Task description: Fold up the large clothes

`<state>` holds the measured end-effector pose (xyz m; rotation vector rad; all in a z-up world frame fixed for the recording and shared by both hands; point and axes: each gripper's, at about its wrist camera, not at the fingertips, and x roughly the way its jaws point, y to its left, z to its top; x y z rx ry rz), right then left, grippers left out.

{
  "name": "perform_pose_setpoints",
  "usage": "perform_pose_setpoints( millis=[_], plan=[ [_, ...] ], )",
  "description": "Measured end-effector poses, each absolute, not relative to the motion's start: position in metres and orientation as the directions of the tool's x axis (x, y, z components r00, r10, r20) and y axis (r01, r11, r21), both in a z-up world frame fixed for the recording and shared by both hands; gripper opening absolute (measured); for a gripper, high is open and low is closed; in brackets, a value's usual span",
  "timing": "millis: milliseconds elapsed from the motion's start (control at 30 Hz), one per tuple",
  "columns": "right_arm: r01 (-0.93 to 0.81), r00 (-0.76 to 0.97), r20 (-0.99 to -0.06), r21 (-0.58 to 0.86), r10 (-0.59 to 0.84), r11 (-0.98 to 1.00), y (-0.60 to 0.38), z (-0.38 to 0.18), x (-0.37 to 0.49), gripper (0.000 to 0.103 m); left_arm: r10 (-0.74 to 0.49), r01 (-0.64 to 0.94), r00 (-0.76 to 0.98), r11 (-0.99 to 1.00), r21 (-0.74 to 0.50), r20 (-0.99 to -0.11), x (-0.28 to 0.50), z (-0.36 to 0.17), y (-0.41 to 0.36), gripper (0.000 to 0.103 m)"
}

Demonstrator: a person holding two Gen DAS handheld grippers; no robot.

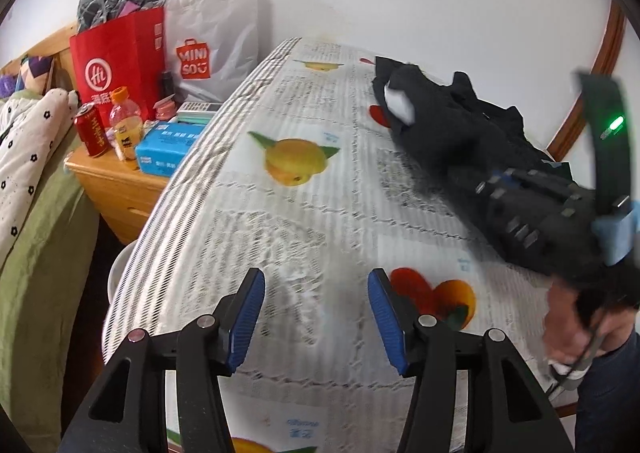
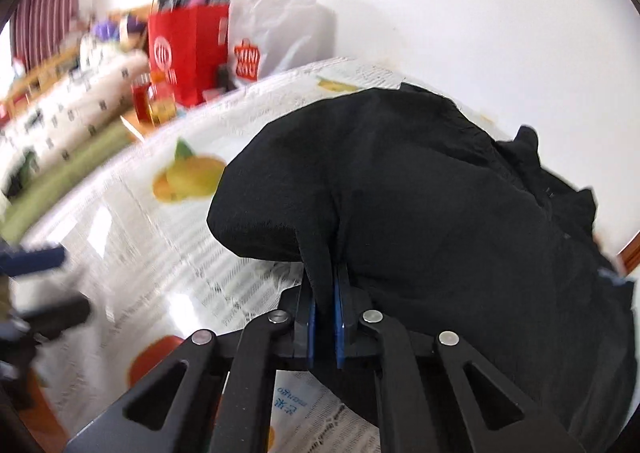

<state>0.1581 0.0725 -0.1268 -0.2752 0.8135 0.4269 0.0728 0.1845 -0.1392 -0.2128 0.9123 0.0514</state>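
A black garment (image 1: 448, 125) lies bunched on the right side of a table covered with a newspaper-and-fruit print cloth (image 1: 304, 213). In the right wrist view the black garment (image 2: 420, 181) fills the middle, and my right gripper (image 2: 325, 293) is shut on a fold of its edge. The left wrist view shows the right gripper's body (image 1: 560, 221) lying across the garment, with a hand (image 1: 576, 325) below it. My left gripper (image 1: 316, 293) hovers over bare tablecloth at the near side, open, with nothing between its blue pads (image 1: 248, 317).
Left of the table a wooden nightstand (image 1: 108, 181) carries a red can (image 1: 92, 129), an orange drink bottle (image 1: 126, 129), a blue tissue pack (image 1: 168, 149), a red paper bag (image 1: 120, 61) and a white bag (image 1: 212, 37). A bed with green sheet (image 1: 36, 253) lies further left. A white wall stands behind.
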Motion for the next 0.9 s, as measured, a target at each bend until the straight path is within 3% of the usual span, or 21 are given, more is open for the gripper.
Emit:
perform_pose_setpoints(
  millis=[267,533,667,900],
  plan=[
    [-0.303,0.73,-0.581,0.2,0.361,0.932,-0.041,-0.056,0.161,0.004,-0.067,-0.074,0.63,0.987,-0.145,-0.774,0.086,-0.127,0.145,0.051],
    [-0.07,0.862,-0.439,0.39,0.252,0.918,-0.175,-0.047,0.126,0.003,-0.136,0.045,0.64,0.989,-0.139,-0.756,0.1,-0.122,0.084,0.051],
    [0.03,0.874,-0.445,0.445,0.193,0.895,-0.218,-0.071,0.104,0.003,-0.177,0.106,0.632,0.984,-0.143,-0.755,0.103,-0.125,0.052,0.051],
    [0.113,0.803,-0.587,0.328,0.108,0.938,-0.244,-0.112,0.08,0.005,-0.229,0.194,0.608,0.971,-0.138,-0.76,0.099,-0.13,0.003,0.051]
  ],
)
